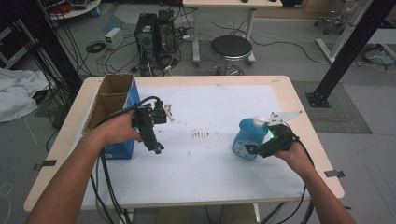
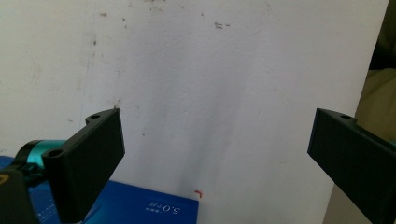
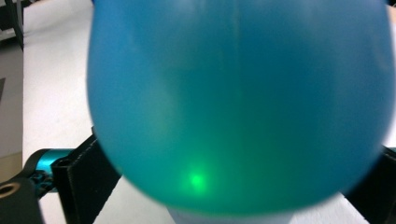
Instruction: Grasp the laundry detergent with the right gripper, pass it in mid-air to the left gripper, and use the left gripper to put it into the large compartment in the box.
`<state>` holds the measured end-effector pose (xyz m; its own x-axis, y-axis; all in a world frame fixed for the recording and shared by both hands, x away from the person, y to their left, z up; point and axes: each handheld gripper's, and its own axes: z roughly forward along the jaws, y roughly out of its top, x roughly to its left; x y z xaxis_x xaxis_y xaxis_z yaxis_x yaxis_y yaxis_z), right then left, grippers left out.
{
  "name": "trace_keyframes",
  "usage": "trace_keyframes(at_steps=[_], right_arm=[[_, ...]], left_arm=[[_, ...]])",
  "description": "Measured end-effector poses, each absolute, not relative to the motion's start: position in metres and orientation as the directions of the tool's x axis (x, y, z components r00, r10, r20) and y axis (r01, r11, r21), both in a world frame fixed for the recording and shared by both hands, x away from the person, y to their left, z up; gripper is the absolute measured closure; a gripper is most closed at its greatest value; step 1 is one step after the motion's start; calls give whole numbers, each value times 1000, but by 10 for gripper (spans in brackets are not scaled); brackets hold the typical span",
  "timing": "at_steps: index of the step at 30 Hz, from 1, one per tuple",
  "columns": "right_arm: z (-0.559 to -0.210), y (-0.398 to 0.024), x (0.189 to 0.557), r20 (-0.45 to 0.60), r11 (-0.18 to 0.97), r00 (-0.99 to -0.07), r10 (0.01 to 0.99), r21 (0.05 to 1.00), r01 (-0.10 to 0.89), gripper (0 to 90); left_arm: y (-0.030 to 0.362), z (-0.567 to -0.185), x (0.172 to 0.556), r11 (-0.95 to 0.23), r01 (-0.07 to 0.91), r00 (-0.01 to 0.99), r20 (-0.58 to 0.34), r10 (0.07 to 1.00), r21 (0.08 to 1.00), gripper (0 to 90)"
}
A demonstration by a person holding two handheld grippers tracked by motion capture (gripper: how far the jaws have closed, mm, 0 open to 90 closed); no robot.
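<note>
Blue bottle (image 3: 238, 102) clamped between right gripper (image 1: 256, 150) jaws, standing on table (image 1: 210, 177). Left gripper (image 1: 158, 148) wide open, empty. Next, likely: lift toward cardboard box (image 1: 112, 100).

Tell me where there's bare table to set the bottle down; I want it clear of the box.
Free: the white mat between the left gripper and blue bottle, plus its far half. Crowded: the left edge by the cardboard box.
</note>
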<state>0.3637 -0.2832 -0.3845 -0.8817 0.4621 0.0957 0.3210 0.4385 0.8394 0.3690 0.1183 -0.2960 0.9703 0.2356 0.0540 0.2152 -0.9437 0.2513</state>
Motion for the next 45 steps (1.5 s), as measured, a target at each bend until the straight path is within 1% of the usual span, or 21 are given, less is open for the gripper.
trace_keyframes(at_steps=[7, 8, 10, 16, 19, 21, 22, 23, 27, 33, 38, 42, 45], right_arm=[[-392, -284, 363, 108, 388, -877, 469, 866, 314, 55], [-393, -285, 363, 110, 379, -875, 471, 871, 313, 71], [-395, -287, 362, 108, 364, -878, 466, 881, 302, 144], [-398, -288, 362, 113, 338, -877, 467, 893, 296, 145], [-399, -288, 362, 107, 339, -880, 464, 896, 287, 176], [-399, -288, 363, 108, 338, -879, 464, 896, 289, 178], [-399, -288, 363, 109, 339, -878, 467, 895, 291, 203], [-399, -289, 363, 108, 338, -881, 460, 897, 286, 252], [-400, -290, 363, 110, 340, -881, 459, 895, 289, 254], [-400, -290, 363, 103, 341, -880, 463, 896, 284, 309], [-401, -289, 365, 91, 347, -877, 472, 895, 280, 328], [-401, -289, 364, 92, 346, -880, 465, 897, 276, 359], [-401, -289, 363, 88, 348, -887, 452, 899, 266, 404]], left_arm=[[119, -296, 370, -944, 217, 970, 53, 237, 249, 38], [119, -297, 371, -944, 216, 970, 53, 236, 250, 38], [119, -297, 371, -945, 214, 971, 53, 233, 247, 38], [116, -298, 371, -947, 211, 972, 49, 229, 242, 38], [116, -298, 371, -947, 212, 972, 49, 230, 242, 38], [117, -298, 371, -945, 218, 971, 47, 236, 246, 38], [117, -298, 371, -945, 217, 971, 47, 235, 246, 38], [117, -298, 371, -945, 217, 971, 48, 235, 245, 38], [118, -298, 371, -945, 215, 971, 49, 234, 245, 38], [117, -298, 371, -945, 217, 971, 48, 235, 246, 38], [117, -297, 371, -947, 209, 972, 52, 228, 244, 38], [117, -297, 369, -945, 216, 971, 51, 236, 246, 38], [117, -297, 369, -946, 213, 971, 52, 232, 244, 38]])
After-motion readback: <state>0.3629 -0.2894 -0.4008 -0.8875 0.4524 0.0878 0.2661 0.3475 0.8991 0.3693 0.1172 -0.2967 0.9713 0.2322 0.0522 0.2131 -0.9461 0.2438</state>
